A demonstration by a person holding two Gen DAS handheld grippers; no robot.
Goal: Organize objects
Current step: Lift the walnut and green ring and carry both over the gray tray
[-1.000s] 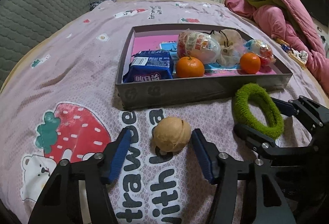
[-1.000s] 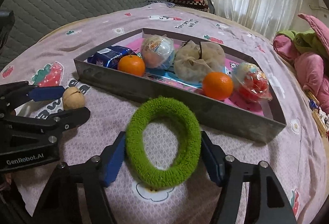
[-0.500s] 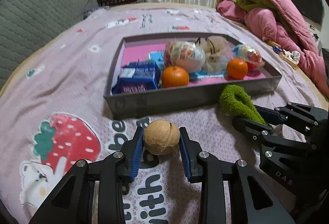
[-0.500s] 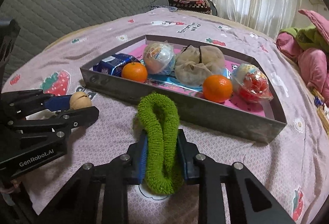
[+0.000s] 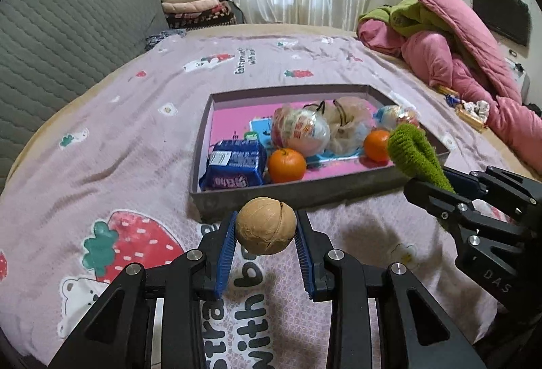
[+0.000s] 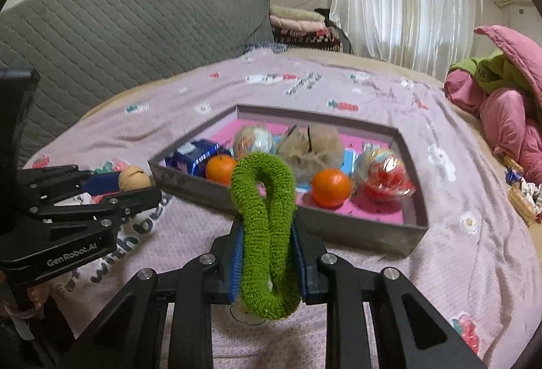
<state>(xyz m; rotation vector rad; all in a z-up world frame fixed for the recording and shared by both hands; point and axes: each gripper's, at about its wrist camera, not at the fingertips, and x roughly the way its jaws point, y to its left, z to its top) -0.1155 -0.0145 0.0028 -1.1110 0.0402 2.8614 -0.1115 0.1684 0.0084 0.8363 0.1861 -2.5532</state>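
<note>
My left gripper [image 5: 266, 230] is shut on a tan walnut [image 5: 266, 226] and holds it off the bedspread, just in front of the grey tray's near wall [image 5: 294, 191]. My right gripper [image 6: 267, 233] is shut on a green fuzzy ring [image 6: 266, 220], squeezed flat between the blue pads and raised before the grey tray [image 6: 355, 228]. The tray holds two oranges [image 5: 287, 165], a blue snack pack [image 5: 235, 167], wrapped sweets and a beige pouch. In the left wrist view the right gripper [image 5: 437, 179] with the green ring [image 5: 415, 154] shows at the right.
A pink bedspread [image 5: 111, 145] with strawberry prints covers the bed. A grey quilted headboard [image 5: 61, 40] stands at the left. Pink and green bedding [image 5: 450, 54] is piled at the far right, with small sweets [image 5: 471, 113] beside it.
Both grippers closed, the left on the walnut and the right on the green ring, squeezing it flat. Both then rose off the bedspread with their objects.
</note>
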